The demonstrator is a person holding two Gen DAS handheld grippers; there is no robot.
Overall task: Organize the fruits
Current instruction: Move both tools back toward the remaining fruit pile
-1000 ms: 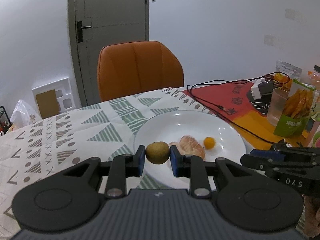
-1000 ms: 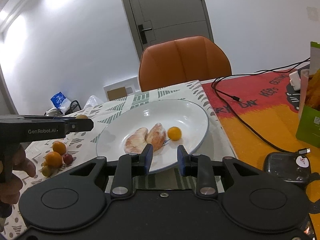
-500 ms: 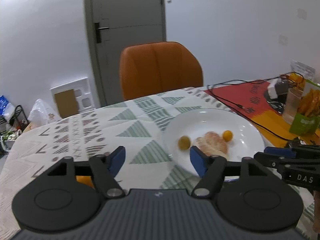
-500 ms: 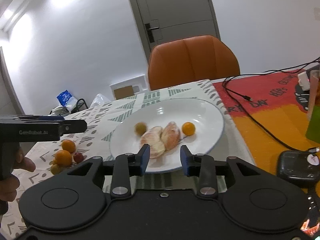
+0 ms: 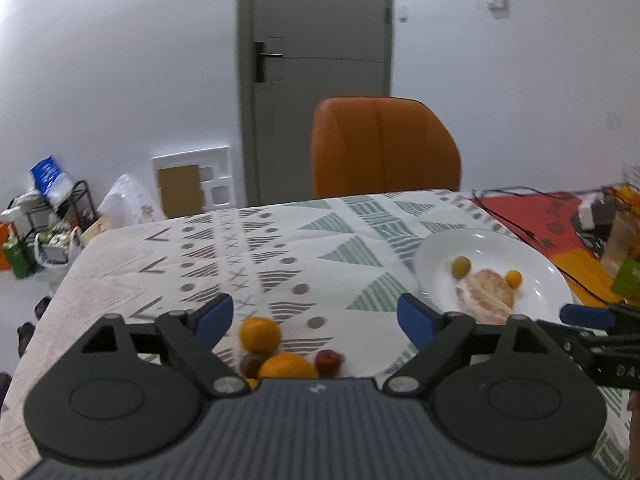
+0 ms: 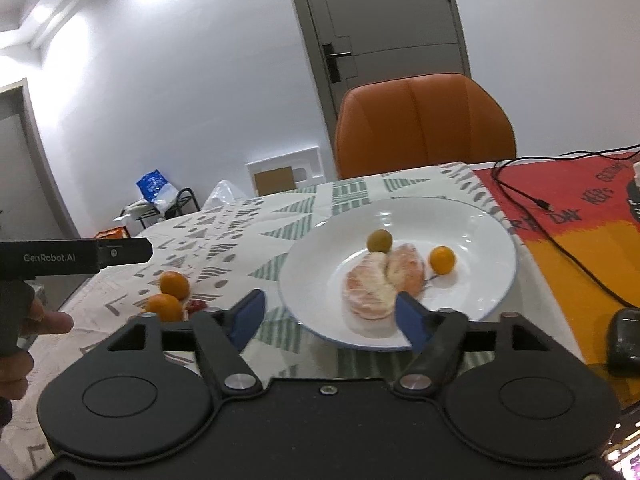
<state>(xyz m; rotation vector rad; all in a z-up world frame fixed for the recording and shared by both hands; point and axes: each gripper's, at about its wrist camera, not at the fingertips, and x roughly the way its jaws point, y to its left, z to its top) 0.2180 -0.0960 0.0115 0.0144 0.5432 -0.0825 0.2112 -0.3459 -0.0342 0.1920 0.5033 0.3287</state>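
Note:
A white plate point(image 6: 480, 236) point(image 5: 538, 280) holds a green round fruit point(image 6: 379, 240) point(image 5: 460, 266), a peeled citrus point(image 6: 378, 286) point(image 5: 486, 295) and a small orange fruit point(image 6: 442, 260) point(image 5: 513, 278). On the patterned cloth to its left lie two oranges point(image 5: 260, 334) point(image 5: 286, 366) point(image 6: 174, 284), a red fruit point(image 5: 328, 361) and a brownish fruit point(image 5: 251, 364). My left gripper point(image 5: 314, 318) is open and empty, just above and behind that loose group. My right gripper point(image 6: 330, 318) is open and empty at the plate's near rim.
An orange chair point(image 5: 384, 144) stands at the table's far side. A black cable point(image 6: 560, 232) crosses the red and orange mat point(image 6: 580, 248). A black device point(image 6: 624, 338) lies at the right edge. A hand point(image 6: 24, 320) holds the left gripper's handle.
The left gripper let the green fruit go onto the plate, opened wide and swung left over the loose fruits. The right gripper's jaws have opened wider.

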